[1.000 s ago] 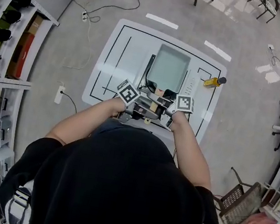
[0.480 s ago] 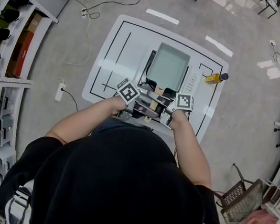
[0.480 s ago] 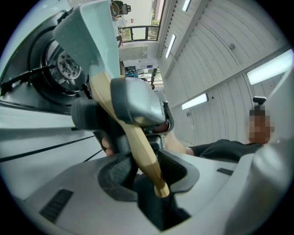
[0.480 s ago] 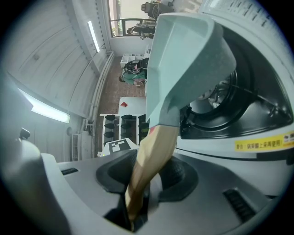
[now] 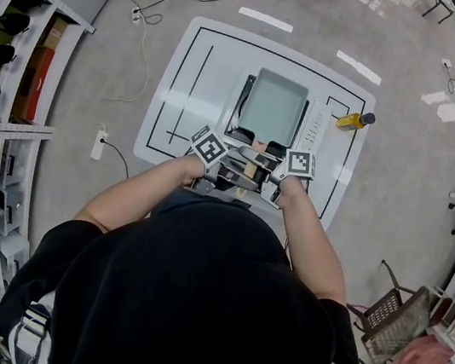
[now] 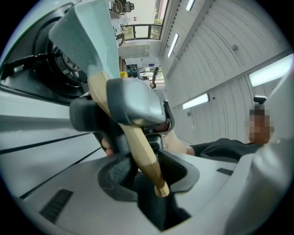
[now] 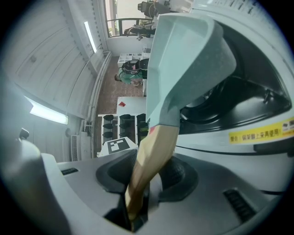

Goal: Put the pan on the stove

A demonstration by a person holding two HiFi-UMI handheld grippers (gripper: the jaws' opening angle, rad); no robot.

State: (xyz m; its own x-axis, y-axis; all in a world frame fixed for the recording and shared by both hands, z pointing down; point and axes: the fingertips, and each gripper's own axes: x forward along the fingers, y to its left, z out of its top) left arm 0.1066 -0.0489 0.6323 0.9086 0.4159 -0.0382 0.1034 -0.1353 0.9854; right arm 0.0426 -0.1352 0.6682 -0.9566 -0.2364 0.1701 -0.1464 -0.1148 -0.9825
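Head view: pan (image 5: 272, 106), seemingly over the stove (image 5: 242, 106).

Table (image 5: 188, 84) free L of stove (image 5: 240, 110); yellow bottle (image 5: 354, 119) crowds R side.

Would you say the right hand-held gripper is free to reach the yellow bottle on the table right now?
Probably not yet: the right hand-held gripper is shut on the pan handle. The path to the yellow bottle looks clear otherwise.

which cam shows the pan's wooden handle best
Right gripper view: the wooden handle runs unblocked from the pan into the jaws. The left gripper view has it partly covered; the head view shows only a sliver.
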